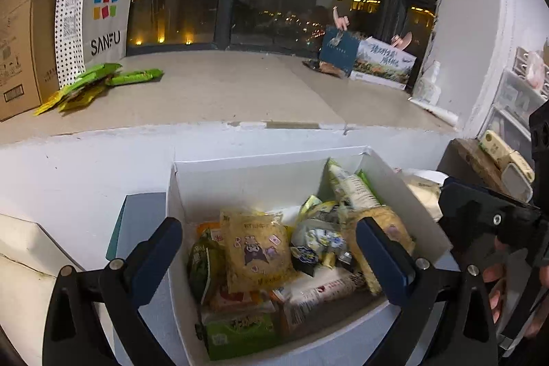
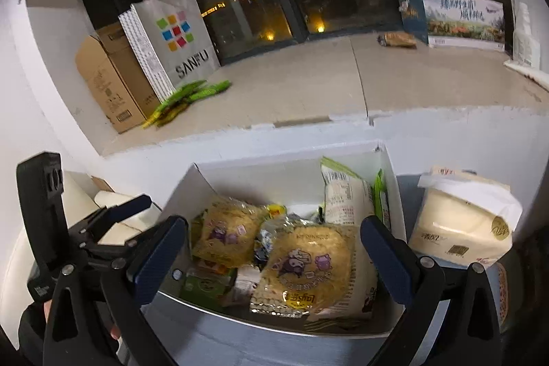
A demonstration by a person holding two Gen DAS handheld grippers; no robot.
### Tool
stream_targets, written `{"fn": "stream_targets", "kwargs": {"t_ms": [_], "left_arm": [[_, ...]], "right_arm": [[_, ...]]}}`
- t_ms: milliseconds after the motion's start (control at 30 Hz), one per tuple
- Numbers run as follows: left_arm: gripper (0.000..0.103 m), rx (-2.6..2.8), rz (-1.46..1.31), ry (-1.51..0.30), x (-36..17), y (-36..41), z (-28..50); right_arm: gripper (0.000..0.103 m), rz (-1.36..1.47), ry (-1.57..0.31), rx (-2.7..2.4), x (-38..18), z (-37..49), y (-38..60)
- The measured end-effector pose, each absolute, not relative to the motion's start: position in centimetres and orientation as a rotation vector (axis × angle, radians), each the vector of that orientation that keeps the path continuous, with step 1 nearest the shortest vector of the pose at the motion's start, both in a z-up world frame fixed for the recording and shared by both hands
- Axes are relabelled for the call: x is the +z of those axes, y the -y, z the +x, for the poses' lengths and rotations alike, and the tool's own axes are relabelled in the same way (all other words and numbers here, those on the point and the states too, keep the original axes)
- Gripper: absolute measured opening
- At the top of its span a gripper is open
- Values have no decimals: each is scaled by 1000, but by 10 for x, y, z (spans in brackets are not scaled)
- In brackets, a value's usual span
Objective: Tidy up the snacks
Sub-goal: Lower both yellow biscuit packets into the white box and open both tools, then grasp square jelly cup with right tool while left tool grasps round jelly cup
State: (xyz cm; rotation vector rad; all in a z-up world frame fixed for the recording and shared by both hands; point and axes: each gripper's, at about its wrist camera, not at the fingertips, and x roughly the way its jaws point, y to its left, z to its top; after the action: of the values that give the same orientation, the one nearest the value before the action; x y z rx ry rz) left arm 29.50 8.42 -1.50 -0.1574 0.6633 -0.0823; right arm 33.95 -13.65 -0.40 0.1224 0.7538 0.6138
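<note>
A white open box (image 1: 267,156) (image 2: 284,156) stands below a window ledge, filled with several snack packets. On top lie a yellow packet with a cartoon print (image 1: 257,249) (image 2: 308,263) and a second one like it (image 2: 228,232). A tall pale packet (image 2: 346,194) leans in the far right corner, and a green carton (image 1: 240,331) lies at the near edge. My left gripper (image 1: 271,249) hangs open over the box, nothing between its blue fingers (image 1: 161,249). My right gripper (image 2: 272,249) is open over the same box, also holding nothing.
Green snack packets (image 1: 103,81) (image 2: 185,95) lie on the ledge beside a white paper shopping bag (image 1: 99,9) and a cardboard box (image 1: 20,40). A tissue pack (image 2: 463,218) sits right of the white box. Printed boxes (image 1: 381,64) stand at the ledge's far right.
</note>
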Motion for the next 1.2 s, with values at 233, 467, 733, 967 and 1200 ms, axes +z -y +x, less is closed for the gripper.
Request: {"fn": "stream_targets", "kwargs": {"t_ms": [233,467,733,967,1200], "left_arm": [[103,-109,-114,-565,5,-74,217],[103,-165,-131,-503,2,-59,121],[103,-189,-133,-555,-37,-24,42],[103,-201,-144,-563,-52,-8,10],[103,-199,-140,-543,-46,-3,4]], "right_arm": [[103,105,-688,667,15,296,148],[103,49,-598,713,12,224,178],[103,2,-586,747,-13,135,217],[103,-162,-661,577,-50,76,241],[103,-121,-672,579,-58,64,255]]}}
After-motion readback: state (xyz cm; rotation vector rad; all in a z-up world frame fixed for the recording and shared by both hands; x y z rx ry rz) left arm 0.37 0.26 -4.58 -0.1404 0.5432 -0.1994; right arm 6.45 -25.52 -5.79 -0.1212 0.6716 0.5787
